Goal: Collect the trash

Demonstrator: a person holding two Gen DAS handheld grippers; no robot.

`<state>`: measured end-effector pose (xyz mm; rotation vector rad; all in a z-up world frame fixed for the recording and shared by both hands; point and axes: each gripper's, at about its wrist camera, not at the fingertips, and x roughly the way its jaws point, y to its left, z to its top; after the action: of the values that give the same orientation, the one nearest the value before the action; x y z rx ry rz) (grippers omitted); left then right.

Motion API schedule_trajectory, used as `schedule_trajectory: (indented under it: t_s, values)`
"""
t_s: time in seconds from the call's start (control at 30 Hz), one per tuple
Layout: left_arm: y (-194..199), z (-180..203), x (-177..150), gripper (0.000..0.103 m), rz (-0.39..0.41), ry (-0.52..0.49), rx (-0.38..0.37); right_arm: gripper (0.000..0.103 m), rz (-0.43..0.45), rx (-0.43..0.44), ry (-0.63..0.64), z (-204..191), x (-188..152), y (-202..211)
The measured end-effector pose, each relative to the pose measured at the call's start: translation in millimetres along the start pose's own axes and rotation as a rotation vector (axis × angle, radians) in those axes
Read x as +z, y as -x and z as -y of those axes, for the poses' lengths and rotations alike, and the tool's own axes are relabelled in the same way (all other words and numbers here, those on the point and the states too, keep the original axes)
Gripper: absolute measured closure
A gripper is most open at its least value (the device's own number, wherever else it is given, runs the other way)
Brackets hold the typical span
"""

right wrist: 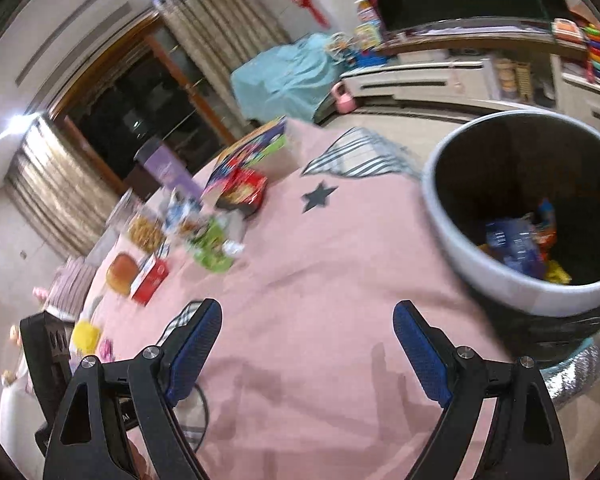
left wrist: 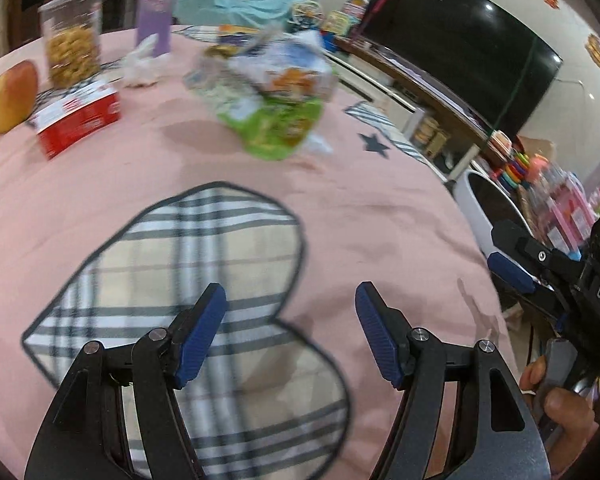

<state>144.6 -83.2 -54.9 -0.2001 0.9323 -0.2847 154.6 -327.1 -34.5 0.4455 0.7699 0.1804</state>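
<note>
A heap of crumpled wrappers, green (left wrist: 278, 128) and blue-white (left wrist: 288, 66), lies on the pink tablecloth (left wrist: 380, 220) well ahead of my left gripper (left wrist: 291, 296), whose jaws stand open with nothing between them. A white crumpled tissue (left wrist: 140, 65) lies left of the heap. The grey bin (right wrist: 440, 208) stands off the table's right edge with several wrappers (right wrist: 516, 240) inside. My right gripper (right wrist: 308, 312) hovers open and holds nothing, over the cloth just left of the bin. The green wrapper (right wrist: 212, 246) lies far ahead on its left.
On the table stand a red box (left wrist: 76, 120), a jar of snacks (left wrist: 74, 36), a round fruit (left wrist: 10, 96), a purple carton (left wrist: 156, 12) and a red noodle cup (right wrist: 242, 192). A dark TV (left wrist: 460, 52) and toy shelves lie beyond. A hand (left wrist: 560, 408) grips the right tool.
</note>
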Motion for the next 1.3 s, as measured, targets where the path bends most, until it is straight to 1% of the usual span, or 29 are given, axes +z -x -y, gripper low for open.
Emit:
schedule_trajectory:
  t_s: [0.3,0.37,0.47,0.63,0.9,1.07,1.3]
  values:
    - [12,-56,2,0.034,0.029,0.084,0.07,0.014,-0.078,0.039,0.097,-40,-8,-35]
    - [15,-70,4,0.033,0.035,0.104,0.084,0.014,-0.089,0.041,0.114,-48,-9,-43]
    - [16,-91,10,0.028,0.047,0.124,0.105,0.014,-0.104,0.047,0.137,-59,-9,-56]
    - [16,-120,27,0.023,0.067,0.128,0.168,0.014,-0.13,0.057,0.162,-72,-6,-76]
    - [0,-169,66,0.021,0.063,0.137,0.236,0.014,-0.135,0.065,0.215,-91,10,-104]
    - [-8,-179,83,0.02,0.059,0.111,0.249,0.014,-0.145,0.065,0.233,-96,21,-123]
    - [-23,-176,100,0.018,0.06,0.05,0.265,0.014,-0.157,0.074,0.247,-99,30,-142]
